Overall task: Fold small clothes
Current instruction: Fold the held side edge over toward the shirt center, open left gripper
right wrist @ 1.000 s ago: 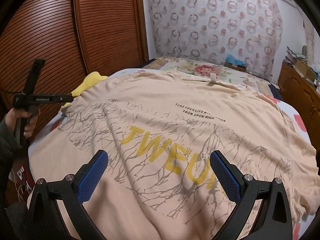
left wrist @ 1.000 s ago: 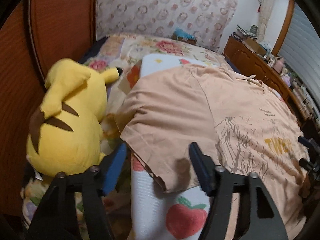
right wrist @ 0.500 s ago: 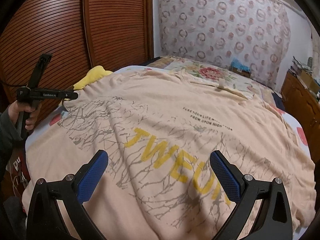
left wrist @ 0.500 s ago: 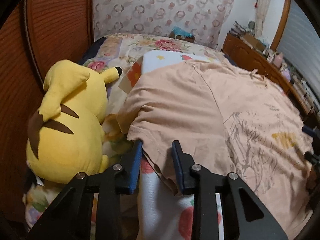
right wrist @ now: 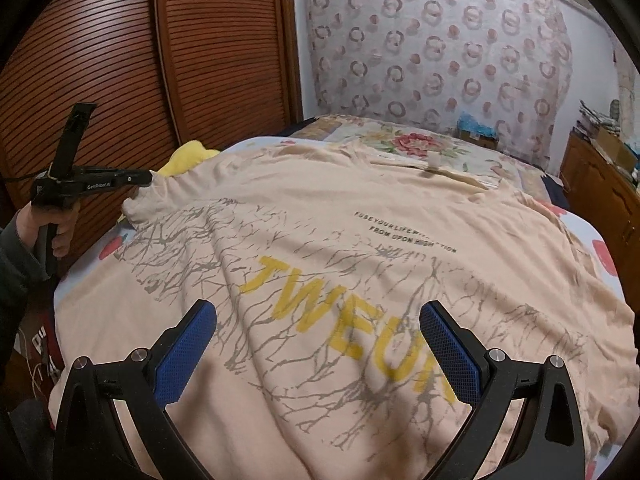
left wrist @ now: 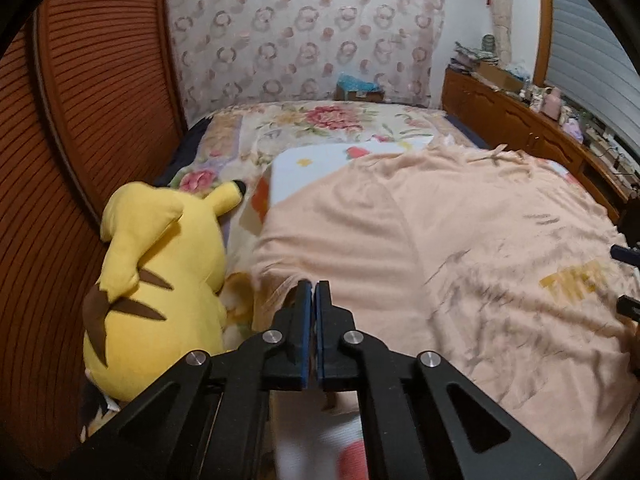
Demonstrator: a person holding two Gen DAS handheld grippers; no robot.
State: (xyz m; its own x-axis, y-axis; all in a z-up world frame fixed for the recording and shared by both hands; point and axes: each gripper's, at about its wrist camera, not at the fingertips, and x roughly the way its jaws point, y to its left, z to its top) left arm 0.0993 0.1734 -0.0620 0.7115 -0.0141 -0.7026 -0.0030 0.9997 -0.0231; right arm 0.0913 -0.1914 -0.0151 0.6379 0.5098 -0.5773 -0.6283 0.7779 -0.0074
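The peach T-shirt (right wrist: 340,264) lies spread print-up across the bed (left wrist: 320,128), directly ahead of both tools, its yellow lettering just beyond our right gripper (right wrist: 318,322). Our left gripper (left wrist: 313,300) has just been closing and now pinches the sleeve hem (left wrist: 276,280) at its tips; in the right wrist view the sleeve bunches up where that tool bites it. The right gripper hangs released, jaws wide, over the lower front of the shirt and not touching it as far as we can tell. Risk, as we judge it: the bite looks shallow, only the hem's edge, so a quick lift could pull it free; dragging the sleeve with no anchor on the body could skew the whole shirt. The yellow plush toy (left wrist: 160,280) sits just left of the left tool and could catch the swing. The left hand (right wrist: 56,224), sleeve visible, grips its handle with the tool angled downward at the bed; the right also tilts down.
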